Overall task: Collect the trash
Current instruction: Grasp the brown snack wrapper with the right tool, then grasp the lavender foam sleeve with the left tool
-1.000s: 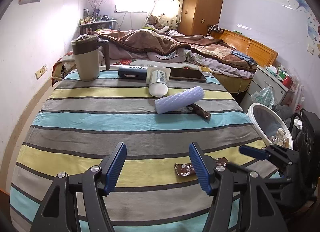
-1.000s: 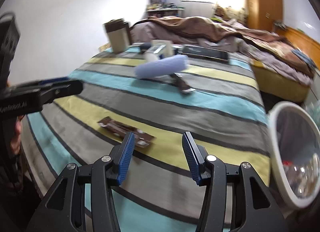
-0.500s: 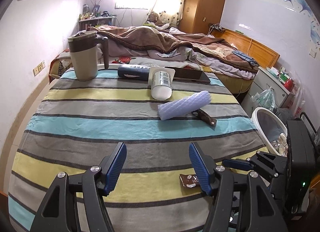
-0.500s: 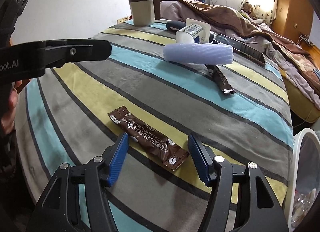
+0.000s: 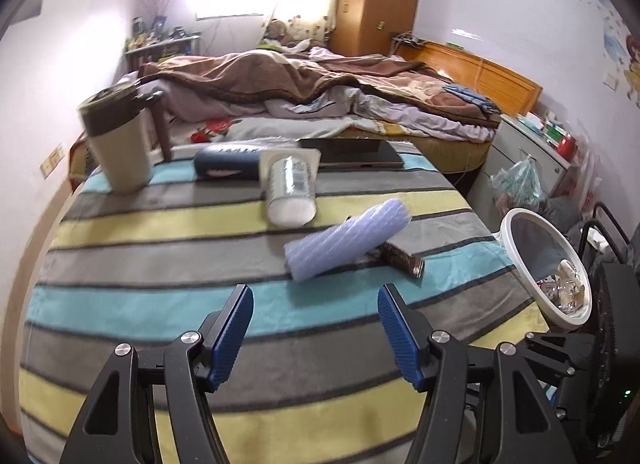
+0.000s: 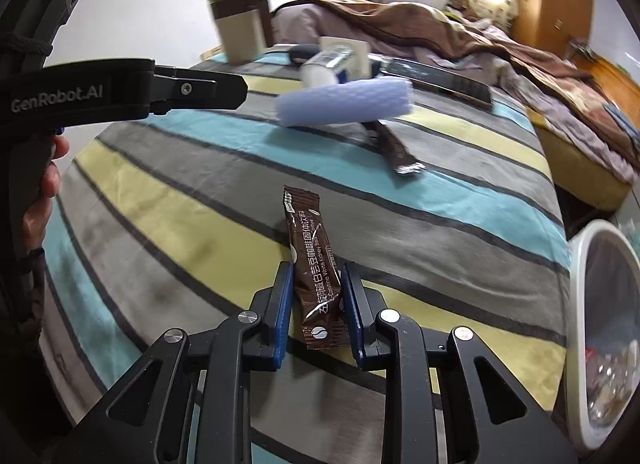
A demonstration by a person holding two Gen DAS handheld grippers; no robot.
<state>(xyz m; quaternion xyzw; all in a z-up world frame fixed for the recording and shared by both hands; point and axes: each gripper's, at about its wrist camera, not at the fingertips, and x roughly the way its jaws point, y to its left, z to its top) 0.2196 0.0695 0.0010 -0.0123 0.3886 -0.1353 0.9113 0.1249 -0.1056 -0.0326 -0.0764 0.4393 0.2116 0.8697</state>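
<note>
The right gripper (image 6: 314, 304) has narrowed its jaws from a wide spread to either side of the brown coffee sachet (image 6: 314, 272), which half a second ago lay diagonally on the bench and now runs lengthwise between the blue pads (image 6: 282, 304). The left gripper (image 5: 316, 336), jaws unchanged in spread, has advanced up the bench, so the sachet formerly seen beside its right finger has dropped out of its view.
</note>
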